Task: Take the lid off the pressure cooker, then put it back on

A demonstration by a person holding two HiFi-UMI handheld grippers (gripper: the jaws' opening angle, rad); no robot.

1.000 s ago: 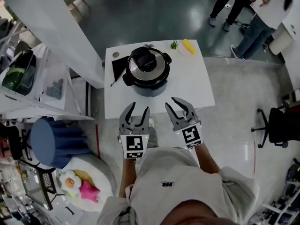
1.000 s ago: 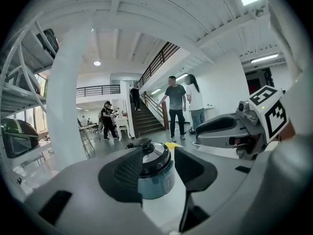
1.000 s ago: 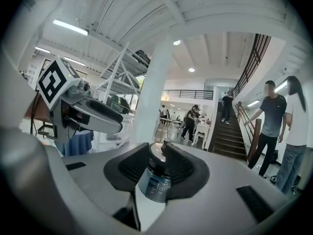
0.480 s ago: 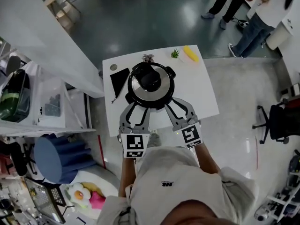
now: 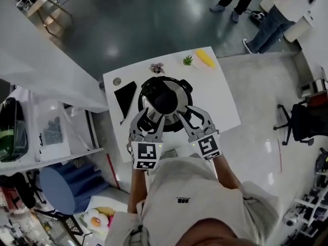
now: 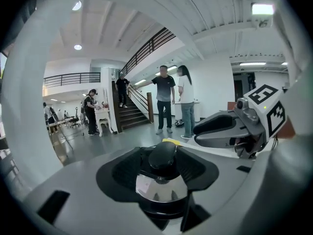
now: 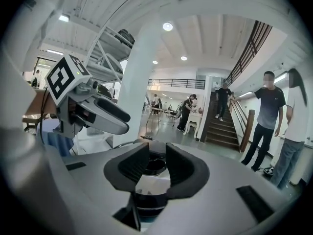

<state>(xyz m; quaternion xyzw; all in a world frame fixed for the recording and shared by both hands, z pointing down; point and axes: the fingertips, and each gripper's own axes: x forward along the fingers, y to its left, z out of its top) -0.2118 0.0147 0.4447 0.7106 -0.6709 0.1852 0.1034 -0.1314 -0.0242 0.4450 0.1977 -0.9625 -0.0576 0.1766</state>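
Observation:
The pressure cooker (image 5: pixel 177 121) stands mid-table with its steel lid (image 5: pixel 151 113) on, topped by a black knob (image 5: pixel 165 100). My left gripper (image 5: pixel 148 118) hovers over the lid's near left rim. Its jaws are opening with nothing between them, and the knob (image 6: pixel 164 155) shows just beyond the pads (image 6: pixel 122 177). My right gripper (image 5: pixel 189 115) is over the near right rim, open and holding nothing. The shiny lid (image 7: pixel 151 182) shows through the gap between its pads (image 7: pixel 186 168). Each gripper appears in the other's view: the right gripper (image 6: pixel 230 131) and the left gripper (image 7: pixel 93 111).
The white table (image 5: pixel 220 101) also holds a black triangular piece (image 5: pixel 124 94), a small grey disc (image 5: pixel 117 81), a yellow object (image 5: pixel 206 58) and two small plant-like things (image 5: pixel 188 60). People (image 5: pixel 266 14) stand beyond it, shelving (image 5: pixel 46 132) is left and an office chair (image 5: pixel 302 124) right.
Both grippers have moved forward from the table's near edge until they are over the near side of the cooker lid. The cooker has not moved on the table.

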